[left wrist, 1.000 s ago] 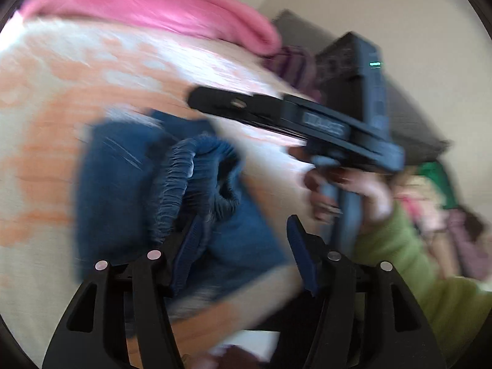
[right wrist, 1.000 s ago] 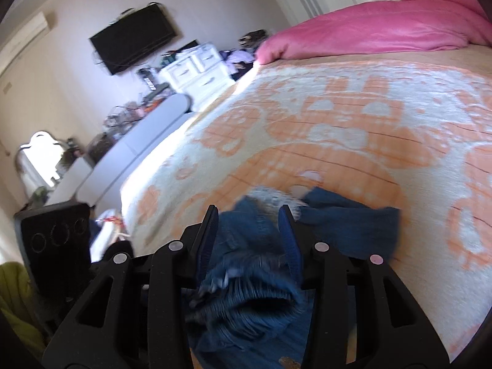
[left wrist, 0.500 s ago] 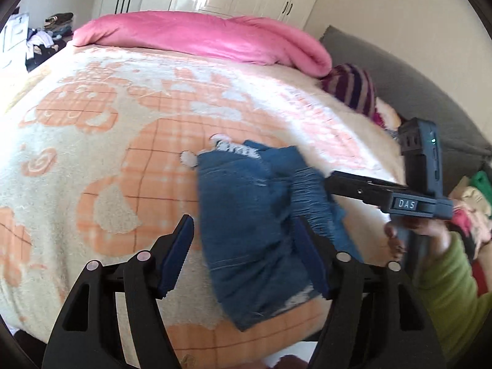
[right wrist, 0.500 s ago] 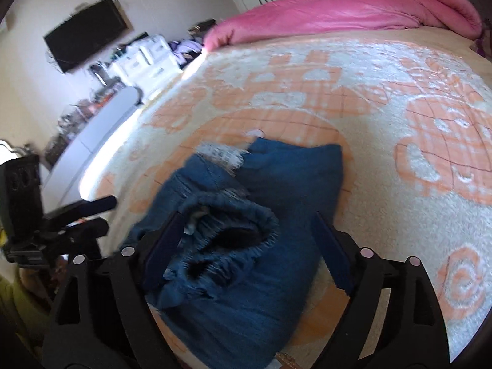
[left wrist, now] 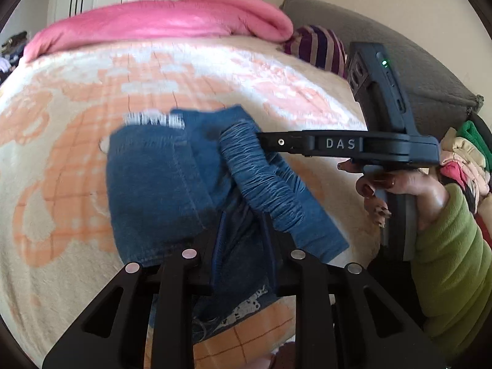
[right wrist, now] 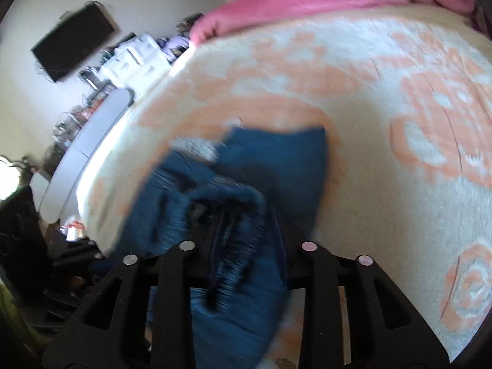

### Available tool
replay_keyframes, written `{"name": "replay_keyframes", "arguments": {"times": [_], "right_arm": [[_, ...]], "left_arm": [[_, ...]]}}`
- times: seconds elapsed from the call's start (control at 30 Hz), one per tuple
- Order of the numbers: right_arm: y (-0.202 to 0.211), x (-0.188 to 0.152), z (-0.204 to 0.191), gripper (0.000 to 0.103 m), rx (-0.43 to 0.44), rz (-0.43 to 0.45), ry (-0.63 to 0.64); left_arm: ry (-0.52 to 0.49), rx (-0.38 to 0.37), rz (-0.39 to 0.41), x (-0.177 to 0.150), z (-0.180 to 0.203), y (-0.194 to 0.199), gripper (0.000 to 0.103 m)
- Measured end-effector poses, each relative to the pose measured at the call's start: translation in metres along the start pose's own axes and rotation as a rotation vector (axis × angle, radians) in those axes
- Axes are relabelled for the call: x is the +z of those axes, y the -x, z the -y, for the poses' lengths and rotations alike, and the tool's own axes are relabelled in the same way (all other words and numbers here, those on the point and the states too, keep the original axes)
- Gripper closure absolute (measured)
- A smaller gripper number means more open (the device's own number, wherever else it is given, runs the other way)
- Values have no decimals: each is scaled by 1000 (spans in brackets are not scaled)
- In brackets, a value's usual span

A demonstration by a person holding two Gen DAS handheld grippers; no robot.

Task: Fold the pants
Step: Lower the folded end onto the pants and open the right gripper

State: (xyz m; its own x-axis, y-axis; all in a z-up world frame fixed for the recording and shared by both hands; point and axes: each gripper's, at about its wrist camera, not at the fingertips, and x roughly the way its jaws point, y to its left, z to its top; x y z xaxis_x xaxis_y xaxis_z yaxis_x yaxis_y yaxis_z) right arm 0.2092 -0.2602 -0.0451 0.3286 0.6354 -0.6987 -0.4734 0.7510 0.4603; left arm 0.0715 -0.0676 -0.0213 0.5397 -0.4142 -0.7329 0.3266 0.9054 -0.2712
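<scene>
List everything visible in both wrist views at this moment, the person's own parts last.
denim pants: one, blue, partly folded on the blanket, elastic waistband nearest the grippers
blanket: one, cream with orange pattern, covering the bed
duvet: one, pink, bunched at the bed's far end
striped cushion: one, purple and beige, beside the duvet
television: one, black, on the wall
dresser: one, white, below the television
left gripper: black, closing on denim
right gripper: black, closing on the waistband
hand: one, green sleeve, holding the right gripper
</scene>
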Motion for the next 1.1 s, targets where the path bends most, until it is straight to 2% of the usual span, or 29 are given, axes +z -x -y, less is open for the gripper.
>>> {"name": "replay_keyframes", "arguments": {"times": [0.03, 0.1, 0.23, 0.33, 0.43, 0.57, 0.63, 0.87, 0.9, 0.93, 0.97, 1.0, 1.03, 1.07, 1.1], "right_arm": [[3, -2, 6, 75, 33, 7, -39], [14, 0, 6, 72, 20, 47, -35], [41, 2, -11, 64, 11, 143, 50], [51, -6, -35, 58, 13, 162, 141], [52, -21, -59, 55, -1, 152, 226], [51, -45, -81, 53, -14, 127, 310], [49, -53, -89, 53, -17, 118, 339], [33, -58, -102, 47, -55, 87, 406], [28, -58, -100, 49, -62, 66, 405], [22, -60, -99, 57, -88, 43, 409], [20, -62, -99, 79, -123, 25, 426], [18, -63, -99, 82, -134, 7, 437], [19, -63, -96, 90, -117, 1, 422], [23, -63, -94, 96, -93, -11, 403], [25, -63, -93, 96, -94, -15, 402]], "left_arm": [[8, -3, -2, -2, -2, 0, 79], [29, -16, 1, -4, -4, 6, 78], [49, -21, 34, -3, -9, 27, 54], [38, 52, 59, -1, -14, 41, 53], [59, 77, 69, 0, -22, 46, 51], [75, 95, 70, 0, -30, 48, 50], [79, 109, 68, 0, -32, 48, 44], [86, 122, 60, 6, -36, 36, 43], [85, 124, 59, 7, -37, 33, 43], [84, 122, 55, 9, -37, 30, 45], [81, 125, 48, 10, -38, 24, 45], [78, 130, 40, 11, -39, 19, 50], [75, 134, 23, 12, -41, 13, 56], [75, 146, 5, 12, -43, 7, 57], [82, 146, 2, 11, -45, 5, 57]]}}
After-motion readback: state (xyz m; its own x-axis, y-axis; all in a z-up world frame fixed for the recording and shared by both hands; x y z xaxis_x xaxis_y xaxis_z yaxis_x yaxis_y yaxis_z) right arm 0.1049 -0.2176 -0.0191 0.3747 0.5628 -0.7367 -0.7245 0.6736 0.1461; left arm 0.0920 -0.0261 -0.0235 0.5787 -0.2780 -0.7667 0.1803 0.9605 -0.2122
